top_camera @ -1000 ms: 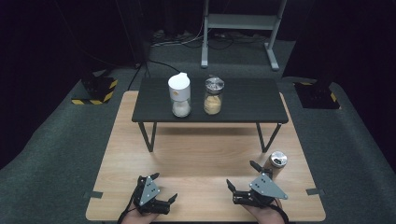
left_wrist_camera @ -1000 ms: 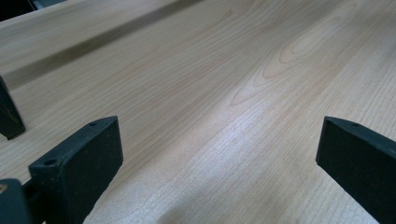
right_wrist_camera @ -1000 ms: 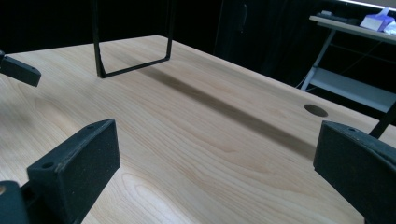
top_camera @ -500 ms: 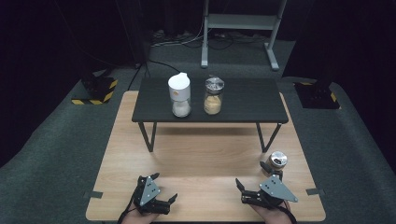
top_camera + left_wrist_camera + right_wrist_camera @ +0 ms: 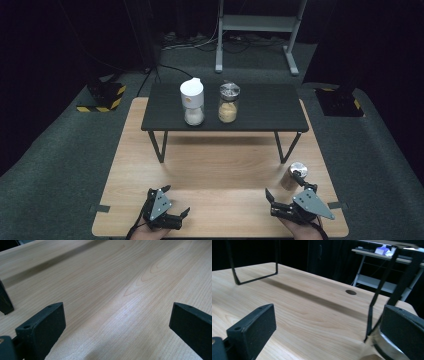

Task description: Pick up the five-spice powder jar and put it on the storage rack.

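Fingers [image 5: 266, 194] of your right gripper [image 5: 290, 192] are spread, released; just beside one stands a small upright jar [image 5: 293, 176], shiny metal lid, tan contents.

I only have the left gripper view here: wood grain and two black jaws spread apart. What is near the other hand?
Observer: A small metal-lidded jar stands on the wooden table, just ahead of the right tool.
Operator: Is that tool closed on it?
Observer: No, its jaws are spread; in the right gripper view the jar sits beside the right-hand jaw.
Operator: Anything else around?
Observer: A white-capped bottle and a jar of tan powder stand on a low black table.
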Demonstrator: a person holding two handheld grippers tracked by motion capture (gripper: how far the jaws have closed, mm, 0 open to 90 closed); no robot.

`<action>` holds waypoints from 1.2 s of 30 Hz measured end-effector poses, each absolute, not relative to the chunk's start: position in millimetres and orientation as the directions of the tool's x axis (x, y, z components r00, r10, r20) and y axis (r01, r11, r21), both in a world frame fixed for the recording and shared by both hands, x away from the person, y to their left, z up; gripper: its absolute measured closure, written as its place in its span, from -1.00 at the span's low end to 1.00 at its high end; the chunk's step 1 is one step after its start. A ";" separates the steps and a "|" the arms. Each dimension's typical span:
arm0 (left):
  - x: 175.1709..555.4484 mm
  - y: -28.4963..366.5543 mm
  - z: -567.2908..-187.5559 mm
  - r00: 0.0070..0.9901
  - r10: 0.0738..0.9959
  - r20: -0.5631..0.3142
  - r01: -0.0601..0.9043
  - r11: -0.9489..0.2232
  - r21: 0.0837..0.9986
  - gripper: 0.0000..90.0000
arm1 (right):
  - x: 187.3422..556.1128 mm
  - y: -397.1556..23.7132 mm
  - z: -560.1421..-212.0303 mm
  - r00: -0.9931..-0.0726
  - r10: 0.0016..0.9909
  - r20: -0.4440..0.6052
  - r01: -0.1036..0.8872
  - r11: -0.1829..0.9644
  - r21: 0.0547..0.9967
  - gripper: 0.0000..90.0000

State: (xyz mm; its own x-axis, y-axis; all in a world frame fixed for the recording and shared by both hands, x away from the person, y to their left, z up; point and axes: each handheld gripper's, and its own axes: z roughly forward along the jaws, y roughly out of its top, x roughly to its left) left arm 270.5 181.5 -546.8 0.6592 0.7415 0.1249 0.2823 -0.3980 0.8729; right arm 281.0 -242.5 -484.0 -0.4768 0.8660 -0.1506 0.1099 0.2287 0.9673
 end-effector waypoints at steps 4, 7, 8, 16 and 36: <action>270.5 181.5 -546.8 0.660 0.741 0.124 0.281 -0.397 0.874 -0.98 | 280.7 -252.9 -481.9 -0.455 0.879 -0.141 0.112 0.213 0.971 -1.00; 270.6 181.5 -546.8 0.660 0.741 0.125 0.283 -0.399 0.872 -0.98 | 280.0 -259.2 -480.7 -0.440 0.887 -0.140 0.110 0.208 0.972 -1.00; 270.5 181.4 -546.8 0.660 0.740 0.125 0.282 -0.399 0.873 -0.98 | 280.0 -259.2 -480.7 -0.440 0.887 -0.140 0.110 0.208 0.972 -1.00; 270.7 181.8 -546.7 0.660 0.742 0.120 0.285 -0.394 0.874 -0.98 | 281.8 -270.7 -484.8 -0.411 0.902 -0.131 0.129 0.200 0.971 -1.00; 270.9 181.9 -546.7 0.657 0.744 0.120 0.287 -0.394 0.873 -0.98 | 288.5 -278.5 -491.4 -0.378 0.917 -0.130 0.155 0.201 0.967 -1.00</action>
